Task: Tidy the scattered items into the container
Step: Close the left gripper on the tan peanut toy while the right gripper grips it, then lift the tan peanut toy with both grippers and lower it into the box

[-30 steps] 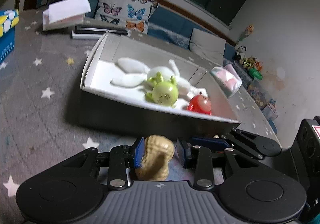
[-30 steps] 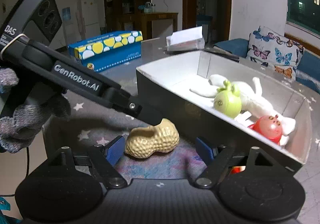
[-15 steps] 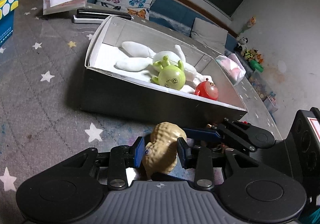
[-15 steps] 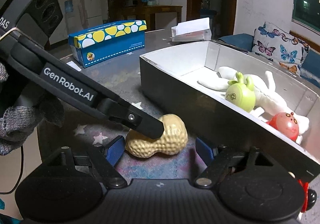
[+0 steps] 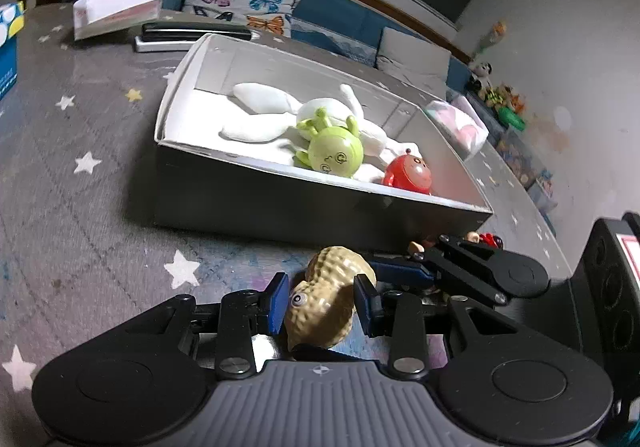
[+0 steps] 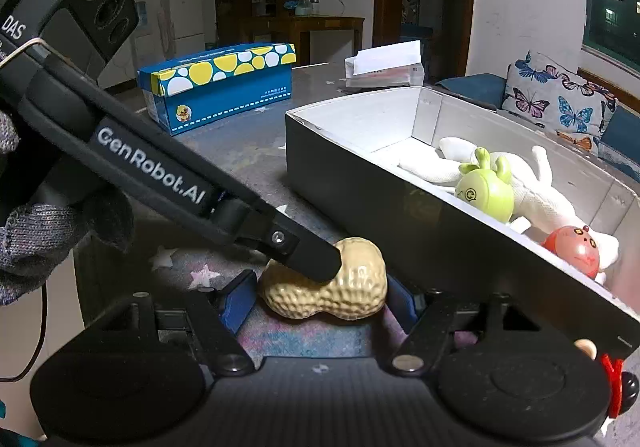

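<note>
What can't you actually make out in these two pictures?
- Small beaded toy: right wrist view, cut off by the gripper body and the box corner.
- Peanut toy underside: left wrist view, hidden by the gripper body.
- Shelf figurines: left wrist view, too small and blurred.

left tool (image 5: 322,301) grips; right tool (image 6: 320,297) closing, both angled down.

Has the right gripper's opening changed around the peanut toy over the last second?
Yes. The right gripper is closing: its blue pads now sit near both ends of the peanut toy, which stays put before the box.
</note>
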### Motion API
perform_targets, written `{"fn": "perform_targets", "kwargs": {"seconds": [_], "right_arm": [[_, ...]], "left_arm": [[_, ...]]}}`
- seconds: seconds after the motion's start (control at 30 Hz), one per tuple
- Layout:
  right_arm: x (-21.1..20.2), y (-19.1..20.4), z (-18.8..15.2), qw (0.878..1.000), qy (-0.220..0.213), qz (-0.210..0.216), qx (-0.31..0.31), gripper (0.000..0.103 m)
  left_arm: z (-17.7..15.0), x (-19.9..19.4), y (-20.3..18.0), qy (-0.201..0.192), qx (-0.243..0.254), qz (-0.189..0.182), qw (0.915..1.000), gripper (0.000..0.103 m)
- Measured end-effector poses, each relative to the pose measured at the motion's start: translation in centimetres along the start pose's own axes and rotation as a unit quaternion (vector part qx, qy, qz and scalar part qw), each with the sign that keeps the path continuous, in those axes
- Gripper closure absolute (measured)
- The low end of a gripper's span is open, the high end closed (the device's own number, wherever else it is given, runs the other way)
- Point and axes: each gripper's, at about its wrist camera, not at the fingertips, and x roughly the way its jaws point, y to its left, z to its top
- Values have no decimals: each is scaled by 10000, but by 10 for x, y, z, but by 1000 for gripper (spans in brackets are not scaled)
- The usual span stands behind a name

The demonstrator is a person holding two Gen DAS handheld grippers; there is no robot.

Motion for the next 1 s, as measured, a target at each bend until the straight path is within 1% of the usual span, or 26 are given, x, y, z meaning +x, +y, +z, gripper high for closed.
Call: {"fn": "perform_targets", "kwargs": {"seconds": [0.13, 0.37, 0.4, 0.47, 0.77, 0.87, 1.0], "right_arm": [[0, 0, 0, 10000, 6, 4, -23, 32], [-1, 2, -2, 10000, -15, -33, -52, 32], [-1, 2, -2, 10000, -18, -38, -43, 32], [0, 2, -1, 10000, -27, -53, -27, 32], [-5, 3, -2, 9999, -63, -94, -4, 33], [-16, 4, 3, 9998, -168, -122, -65, 33], [-33, 1, 18, 9987, -412, -203, -214, 33]], "left_arm": [[1, -1, -5, 42, 227, 5, 9997, 65], [-1, 3, -23, 149, 920, 330, 9951, 65], [-1, 4, -23, 167, 948, 356, 9947, 65], [0, 6, -21, 189, 913, 344, 9951, 61], [0, 3, -19, 180, 759, 214, 9967, 60], [3, -7, -23, 57, 736, 118, 9972, 61], [15, -25, -32, -272, 848, 81, 9960, 61]]}}
